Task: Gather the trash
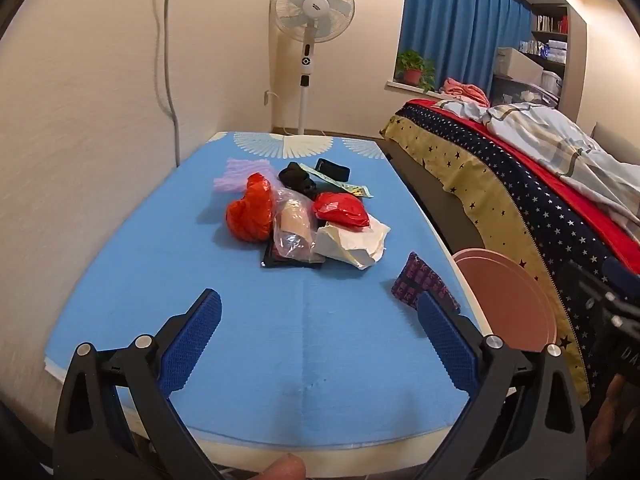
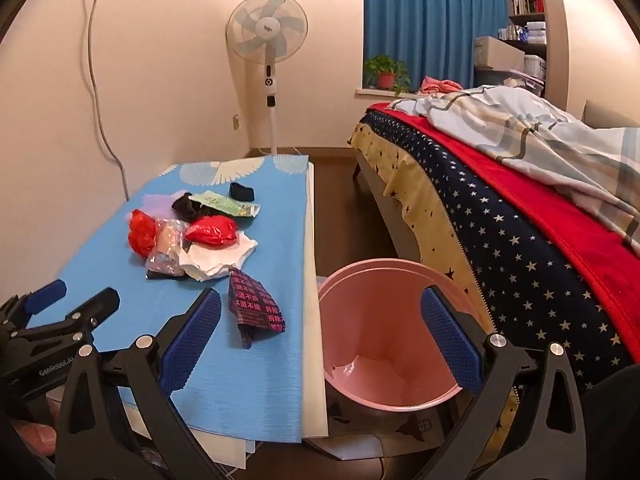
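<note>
Left gripper [image 1: 320, 320] jaws spread wide, nothing between them, hanging tilted down over the near end of the counter [image 1: 248, 360] with its blue cover. Right gripper [image 2: 320, 320] jaws just as wide and empty, straddling the counter's right edge and the pink bin [image 2: 360, 320] that stands on the floor just beside it.

Out ahead, the trash sits in a loose heap [image 1: 304, 220] mid-counter: a crumpled red bag [image 1: 248, 216], a clear plastic bag [image 1: 292, 228], a second red wad [image 1: 340, 208], white paper [image 1: 352, 244], black scraps and a pale purple bag at the back. One dark patterned wrapper [image 2: 256, 312] lies apart from the heap, nearer the right edge and the bin.

Beyond the counter, a white standing fan [image 1: 310, 8] stands against the cream wall. Blue curtains [image 2: 432, 20] hang over a sill with a potted plant [image 2: 386, 72]. To the right, across a strip of dark floor, a bed [image 2: 500, 208] with a starry cover, red blanket and rumpled plaid quilt.
</note>
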A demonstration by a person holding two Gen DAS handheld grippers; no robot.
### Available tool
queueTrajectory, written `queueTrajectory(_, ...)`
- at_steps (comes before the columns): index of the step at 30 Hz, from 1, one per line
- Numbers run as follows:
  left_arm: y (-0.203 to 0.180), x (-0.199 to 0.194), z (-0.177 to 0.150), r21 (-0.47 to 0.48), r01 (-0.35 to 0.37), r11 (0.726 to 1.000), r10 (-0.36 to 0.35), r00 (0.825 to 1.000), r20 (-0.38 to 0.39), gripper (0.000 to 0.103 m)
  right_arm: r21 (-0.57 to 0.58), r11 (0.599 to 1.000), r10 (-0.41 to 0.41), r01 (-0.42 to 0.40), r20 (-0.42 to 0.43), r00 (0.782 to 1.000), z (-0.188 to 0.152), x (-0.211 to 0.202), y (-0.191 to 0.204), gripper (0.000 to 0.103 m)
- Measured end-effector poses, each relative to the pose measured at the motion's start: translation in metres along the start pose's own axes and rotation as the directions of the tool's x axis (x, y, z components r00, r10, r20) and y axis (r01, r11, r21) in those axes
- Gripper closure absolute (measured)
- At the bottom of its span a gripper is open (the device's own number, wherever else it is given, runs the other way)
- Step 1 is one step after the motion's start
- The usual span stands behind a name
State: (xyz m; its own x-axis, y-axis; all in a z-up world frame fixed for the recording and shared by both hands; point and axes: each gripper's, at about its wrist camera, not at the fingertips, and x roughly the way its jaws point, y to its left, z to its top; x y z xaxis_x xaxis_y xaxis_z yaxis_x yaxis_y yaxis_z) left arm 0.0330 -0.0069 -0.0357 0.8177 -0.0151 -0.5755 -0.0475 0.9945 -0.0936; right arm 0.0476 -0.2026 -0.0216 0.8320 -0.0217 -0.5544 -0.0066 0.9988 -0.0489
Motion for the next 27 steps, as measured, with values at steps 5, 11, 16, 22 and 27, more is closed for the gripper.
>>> queueTrajectory(5,-0.002,0.003,0.004,0.011,-0.008,1.0,0.008,1.0,0.016,0.008,0.004,1.0,0.001,-0.001,-0.006,1.0,-0.003,0.008,0.001,0.005)
queueTrajectory(11,0.005,0.007,0.005,0.002,-0.013,1.0,0.013,1.0,0.007,0.008,0.003,1.0,0.01,-0.01,-0.004,1.0,-0.002,0.01,0.002,0.005)
queueTrajectory(16,0.007,0.007,0.004,0.002,-0.014,1.0,0.014,1.0,0.009,0.008,-0.002,1.0,0.006,-0.006,0.0,1.0,-0.002,0.008,0.004,0.006)
queueTrajectory(22,0.008,0.007,0.003,0.006,-0.015,1.0,0.015,1.0,0.013,0.008,-0.002,1.0,0.0,0.0,0.012,1.0,-0.002,0.004,0.003,0.006)
queueTrajectory(27,0.009,0.008,0.004,0.01,-0.015,1.0,0.015,1.0,0.013,0.008,-0.007,1.0,0.001,-0.001,0.014,1.0,-0.001,0.003,0.004,0.006)
